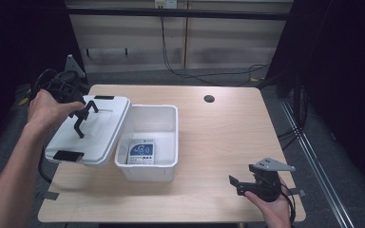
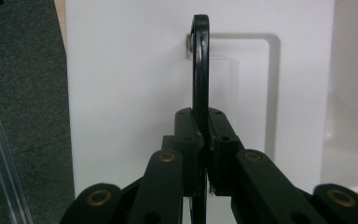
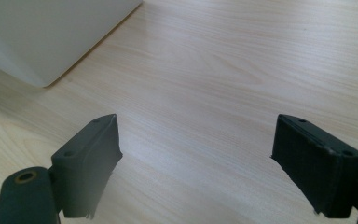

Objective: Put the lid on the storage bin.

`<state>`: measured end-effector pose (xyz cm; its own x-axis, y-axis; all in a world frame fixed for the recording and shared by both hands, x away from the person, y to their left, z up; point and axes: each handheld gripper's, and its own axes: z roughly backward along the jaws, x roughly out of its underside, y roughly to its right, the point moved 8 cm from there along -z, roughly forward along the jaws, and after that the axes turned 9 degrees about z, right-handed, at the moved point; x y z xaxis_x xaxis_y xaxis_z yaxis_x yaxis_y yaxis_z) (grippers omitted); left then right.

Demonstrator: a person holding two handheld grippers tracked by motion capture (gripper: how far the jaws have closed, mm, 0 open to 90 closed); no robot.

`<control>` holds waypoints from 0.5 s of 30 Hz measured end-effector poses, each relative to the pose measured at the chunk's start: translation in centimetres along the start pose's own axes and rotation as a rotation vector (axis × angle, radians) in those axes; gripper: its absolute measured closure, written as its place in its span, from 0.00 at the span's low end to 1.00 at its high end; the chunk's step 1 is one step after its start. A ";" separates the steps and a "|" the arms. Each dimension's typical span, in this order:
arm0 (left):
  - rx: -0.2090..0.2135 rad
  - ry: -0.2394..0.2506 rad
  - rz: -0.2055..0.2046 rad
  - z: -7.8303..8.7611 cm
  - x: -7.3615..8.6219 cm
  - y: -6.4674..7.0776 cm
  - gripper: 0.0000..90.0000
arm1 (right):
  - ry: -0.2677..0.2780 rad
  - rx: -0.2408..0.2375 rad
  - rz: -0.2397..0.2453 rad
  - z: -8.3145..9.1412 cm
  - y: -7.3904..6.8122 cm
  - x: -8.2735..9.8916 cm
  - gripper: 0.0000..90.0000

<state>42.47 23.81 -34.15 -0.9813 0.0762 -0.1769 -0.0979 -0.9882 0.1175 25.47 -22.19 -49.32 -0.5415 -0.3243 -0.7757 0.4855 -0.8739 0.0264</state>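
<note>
The lid (image 1: 92, 130) hangs tilted over the table's (image 1: 218, 142) left edge, its right rim just beside the open box (image 1: 149, 142), which sits left of centre with bare wood to its right. The lid is white, with black clips and a thin black handle (image 2: 200, 70). The left gripper (image 1: 83, 116) is clenched on that handle. The right gripper (image 3: 196, 163), released, hovers near the front right corner.

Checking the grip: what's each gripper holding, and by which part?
Left gripper holds the lid by its black handle. Right gripper holds nothing.
</note>
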 end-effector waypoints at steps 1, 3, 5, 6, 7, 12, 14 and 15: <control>0.002 0.008 -0.004 0.1 0.0 0.4 0.94 | -0.002 0.001 0.002 0.0 0.0 0.0 0.16; 0.004 0.006 -0.011 0.2 0.0 0.6 0.94 | -0.002 0.000 0.003 0.0 0.0 0.0 0.16; 0.005 0.009 -0.018 0.3 -0.1 1.1 0.94 | -0.002 0.000 0.002 0.0 0.0 0.0 0.16; 0.003 0.011 -0.021 0.3 -0.2 1.3 0.94 | -0.002 0.000 0.001 0.0 0.0 0.0 0.16; 0.004 0.008 -0.026 0.3 -0.2 1.5 0.94 | -0.001 0.000 0.001 0.0 0.0 0.0 0.16; 0.013 0.005 -0.044 0.3 -0.2 2.5 0.94 | -0.002 0.000 0.001 0.0 0.0 0.0 0.16; 0.018 0.006 -0.046 0.4 -0.3 2.8 0.94 | -0.002 0.001 0.003 0.0 0.1 0.0 0.16; 0.017 0.006 -0.049 0.5 -0.3 2.9 0.94 | -0.002 0.001 0.003 0.0 0.1 0.0 0.16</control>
<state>42.37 21.01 -33.30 -0.9742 0.1233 -0.1890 -0.1485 -0.9809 0.1254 25.48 -22.24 -49.36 -0.5416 -0.3278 -0.7741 0.4862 -0.8733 0.0296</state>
